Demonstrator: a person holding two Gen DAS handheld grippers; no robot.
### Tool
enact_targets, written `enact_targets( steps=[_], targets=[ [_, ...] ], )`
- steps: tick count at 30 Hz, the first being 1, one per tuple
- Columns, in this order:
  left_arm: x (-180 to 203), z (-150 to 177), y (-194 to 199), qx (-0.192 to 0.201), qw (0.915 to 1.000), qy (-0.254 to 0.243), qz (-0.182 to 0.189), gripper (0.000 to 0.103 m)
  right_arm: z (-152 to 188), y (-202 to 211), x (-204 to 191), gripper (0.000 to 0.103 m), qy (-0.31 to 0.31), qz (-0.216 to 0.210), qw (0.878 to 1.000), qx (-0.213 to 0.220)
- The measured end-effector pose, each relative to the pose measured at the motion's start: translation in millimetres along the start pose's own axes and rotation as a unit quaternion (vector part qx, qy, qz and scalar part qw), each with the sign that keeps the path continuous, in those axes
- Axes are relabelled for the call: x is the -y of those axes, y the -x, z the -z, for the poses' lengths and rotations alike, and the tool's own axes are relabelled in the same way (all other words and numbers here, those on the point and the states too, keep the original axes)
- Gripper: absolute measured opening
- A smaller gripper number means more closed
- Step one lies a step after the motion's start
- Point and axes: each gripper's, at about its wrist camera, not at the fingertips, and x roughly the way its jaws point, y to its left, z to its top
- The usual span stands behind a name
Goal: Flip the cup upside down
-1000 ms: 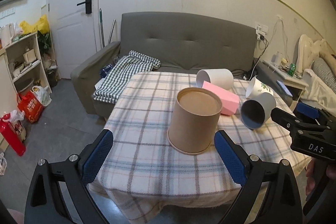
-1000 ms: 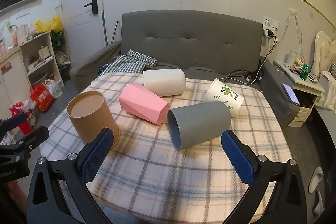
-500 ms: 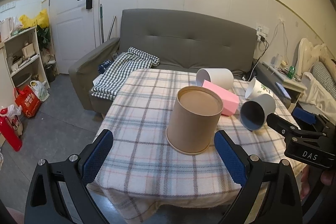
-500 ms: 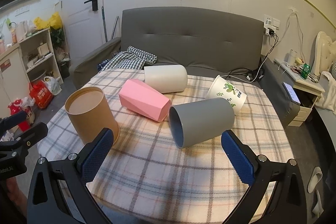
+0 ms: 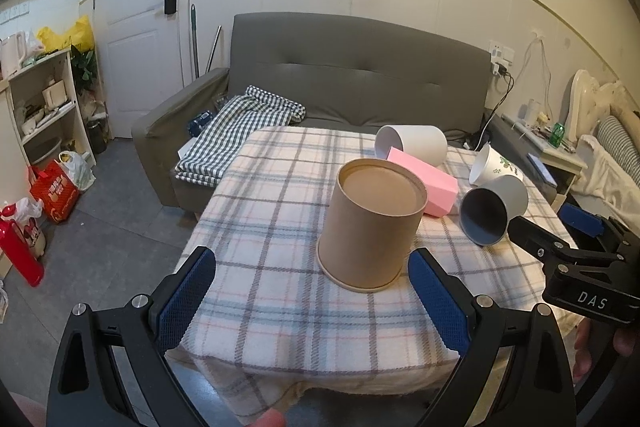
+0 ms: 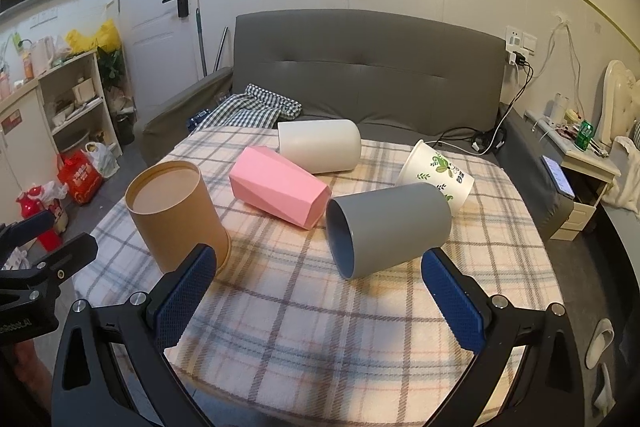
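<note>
1. Brown cup [image 5: 372, 227] stands on its wider rim on the plaid tablecloth [image 5: 280, 227] near the table's front-left edge, flat recessed base facing up; plain kraft-paper look, slightly tapered, with a thin lip at the foot.
2. Left gripper [image 5: 312, 299] hovers just in front of it, blue pads [image 5: 186, 295] spread wide and holding nothing; the cup sits beyond the pads, nearer the right one.
3. Right gripper [image 6: 320, 299] is likewise spread and empty, facing the grey cup [image 6: 388, 227], which lies on its side with its mouth towards the camera.
4. Behind lie a pink faceted cup [image 6: 280, 191], a white cup [image 6: 320, 145] and a leaf-printed paper cup [image 6: 438, 173], all tipped over; a grey sofa [image 6: 368, 75] stands beyond the table.
</note>
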Motion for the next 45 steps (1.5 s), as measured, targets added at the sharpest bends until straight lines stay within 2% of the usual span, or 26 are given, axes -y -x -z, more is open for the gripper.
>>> enact_targets(
  steps=[35, 45],
  targets=[
    [0.4, 2.6, -2.4, 0.000, 0.9999, -0.009, -0.006, 0.100, 1.5, -2.6, -4.7, 0.103, 0.003, -0.005, 1.000, -0.001],
    [4.3, 2.1, -2.9, 0.002, 0.9997, -0.025, -0.008, 0.100, 3.5, -4.0, -5.3, 0.103, 0.003, -0.006, 1.000, -0.003]
  ],
)
